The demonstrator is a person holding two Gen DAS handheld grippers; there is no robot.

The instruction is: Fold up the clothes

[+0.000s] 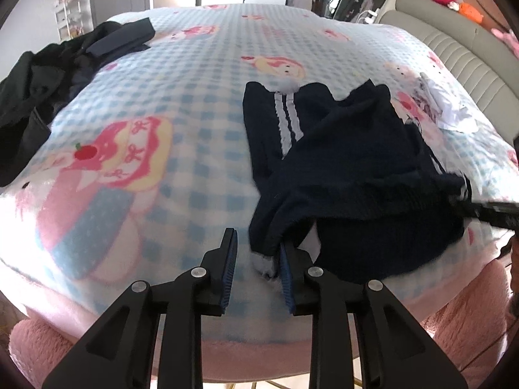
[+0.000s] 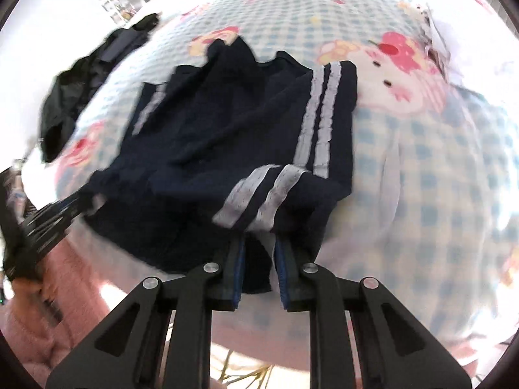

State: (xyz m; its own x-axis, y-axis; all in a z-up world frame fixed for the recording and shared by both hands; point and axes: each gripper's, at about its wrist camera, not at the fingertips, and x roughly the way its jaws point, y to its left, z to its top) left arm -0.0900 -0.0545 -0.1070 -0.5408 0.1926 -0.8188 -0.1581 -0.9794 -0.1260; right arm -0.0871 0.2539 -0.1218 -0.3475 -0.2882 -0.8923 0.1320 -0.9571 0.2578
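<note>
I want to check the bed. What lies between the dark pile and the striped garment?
Only bare checked blanket between pile and garment, in the left wrist view.

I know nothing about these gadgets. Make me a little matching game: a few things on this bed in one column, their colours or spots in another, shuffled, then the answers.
Things:
1. trousers
2. dark pile
3. blanket
4. white garment

Descriptions:
A. blue-and-white checks with pink cartoon figures
B. navy with paired white stripes
C. crumpled near the grey headboard
D. heaped at the bed's far left in the left wrist view

Pairs: 1-B, 2-D, 3-A, 4-C
</note>
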